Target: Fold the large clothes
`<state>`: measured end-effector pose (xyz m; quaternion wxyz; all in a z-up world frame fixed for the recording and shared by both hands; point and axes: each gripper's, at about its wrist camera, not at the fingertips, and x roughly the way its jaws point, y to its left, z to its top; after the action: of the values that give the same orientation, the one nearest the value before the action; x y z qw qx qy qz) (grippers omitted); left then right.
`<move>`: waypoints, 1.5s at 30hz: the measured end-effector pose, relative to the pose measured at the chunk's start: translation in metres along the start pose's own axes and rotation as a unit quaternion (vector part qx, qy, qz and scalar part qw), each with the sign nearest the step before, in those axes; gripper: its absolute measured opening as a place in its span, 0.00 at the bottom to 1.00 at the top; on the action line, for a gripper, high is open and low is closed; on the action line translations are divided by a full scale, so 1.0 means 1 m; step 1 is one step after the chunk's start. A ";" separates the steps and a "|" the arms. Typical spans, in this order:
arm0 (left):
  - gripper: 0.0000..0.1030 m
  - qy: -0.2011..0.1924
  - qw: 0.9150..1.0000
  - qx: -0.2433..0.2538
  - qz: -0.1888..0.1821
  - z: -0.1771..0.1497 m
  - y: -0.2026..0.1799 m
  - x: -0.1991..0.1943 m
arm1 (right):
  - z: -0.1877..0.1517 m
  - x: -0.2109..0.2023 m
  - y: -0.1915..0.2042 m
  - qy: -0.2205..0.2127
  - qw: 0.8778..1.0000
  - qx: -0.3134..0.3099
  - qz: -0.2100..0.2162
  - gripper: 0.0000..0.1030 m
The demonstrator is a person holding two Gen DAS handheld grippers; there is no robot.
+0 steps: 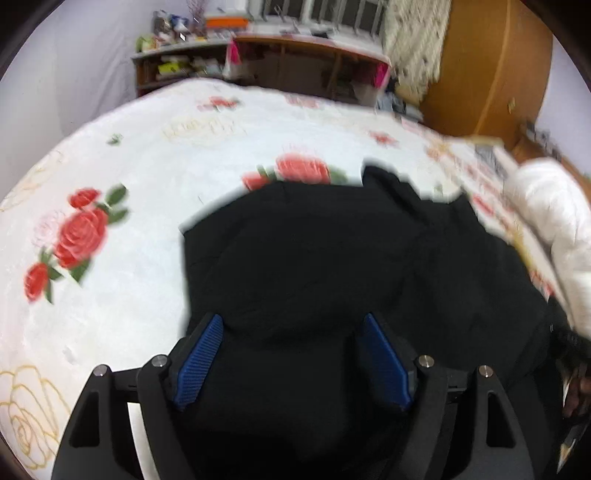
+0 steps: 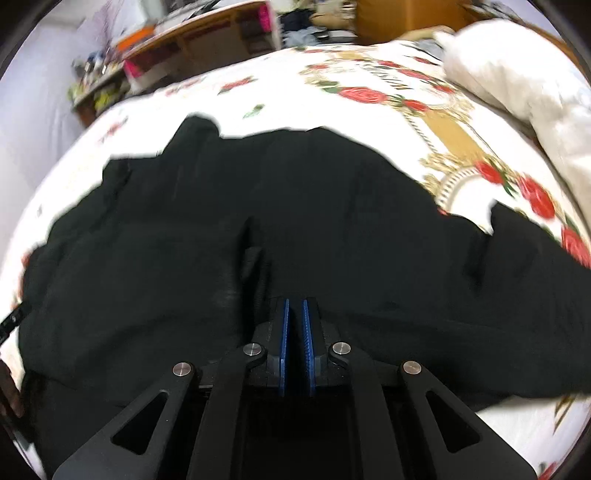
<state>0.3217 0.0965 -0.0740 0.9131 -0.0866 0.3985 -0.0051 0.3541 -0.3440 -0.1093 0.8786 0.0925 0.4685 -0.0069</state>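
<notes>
A large black fabric garment [image 1: 332, 258] lay spread on a bed covered by a white rose-printed blanket [image 1: 129, 314]. Above the garment, the left gripper [image 1: 293, 328] had its fingers wide and empty; the right gripper [image 2: 294, 314] had its fingers nearly together, holding nothing visible. The cloth looked soft and limp, best pinched at an edge or corner.

White rose-print bedspread [image 1: 155, 295], cluttered wooden shelving [image 1: 295, 62] under windows [image 1: 317, 14], orange-brown wardrobe [image 1: 491, 66], pale walls [image 1: 62, 74].

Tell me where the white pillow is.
The white pillow lies at the bed's far right in both wrist views, on the floral sheet, beyond the black garment.
</notes>
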 end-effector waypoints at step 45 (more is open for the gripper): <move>0.57 0.046 0.997 0.056 -0.015 -0.100 -0.066 -0.098 | -0.096 -0.133 -0.015 -0.046 0.999 0.001 0.024 0.51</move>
<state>0.1862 0.0239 -0.0589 0.8968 -0.0406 0.4382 -0.0451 0.1988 -0.3526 -0.0544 0.8990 0.1041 0.4252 0.0094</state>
